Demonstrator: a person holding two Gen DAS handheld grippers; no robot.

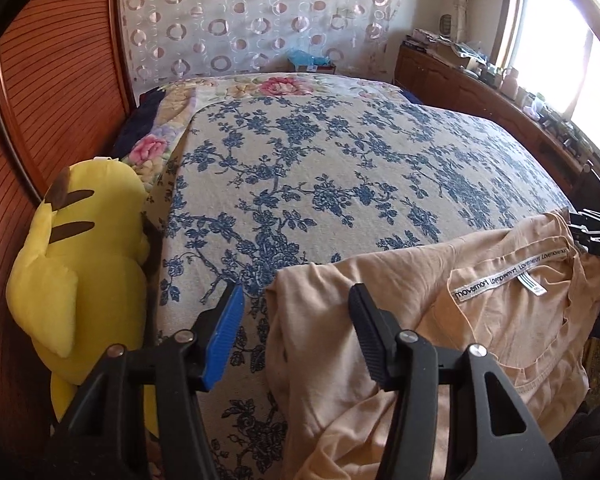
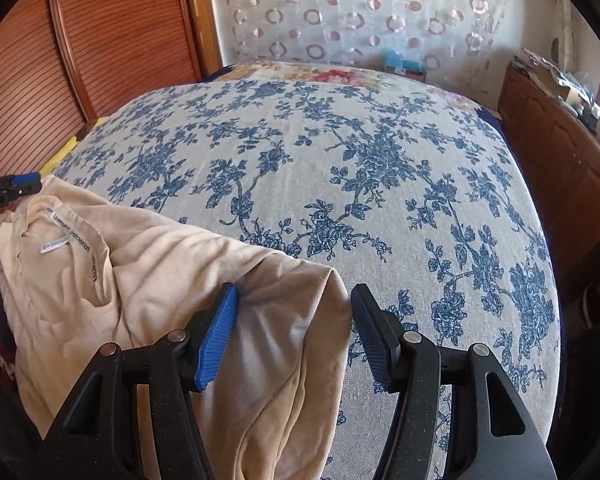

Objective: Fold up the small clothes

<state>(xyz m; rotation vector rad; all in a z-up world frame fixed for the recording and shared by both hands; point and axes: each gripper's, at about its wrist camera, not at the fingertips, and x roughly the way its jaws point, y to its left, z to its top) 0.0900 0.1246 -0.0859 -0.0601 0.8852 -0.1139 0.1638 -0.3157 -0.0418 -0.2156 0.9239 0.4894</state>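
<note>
A beige T-shirt [image 1: 440,344] lies crumpled at the near edge of the bed, collar and white neck label [image 1: 512,276] facing up. It also shows in the right wrist view [image 2: 148,280]. My left gripper [image 1: 296,300] is open, its jaws straddling the shirt's left shoulder edge. My right gripper [image 2: 294,300] is open, with the shirt's right shoulder fold between its jaws. Each gripper shows at the other view's edge: the right gripper [image 1: 594,232] and the left gripper [image 2: 16,186].
The bed has a blue floral cover [image 1: 320,176]. A yellow plush toy [image 1: 84,264] leans on the wooden headboard [image 1: 32,120] at left. A wooden cabinet [image 1: 500,100] with clutter runs along the right under a window. A box [image 2: 404,66] sits beyond the bed.
</note>
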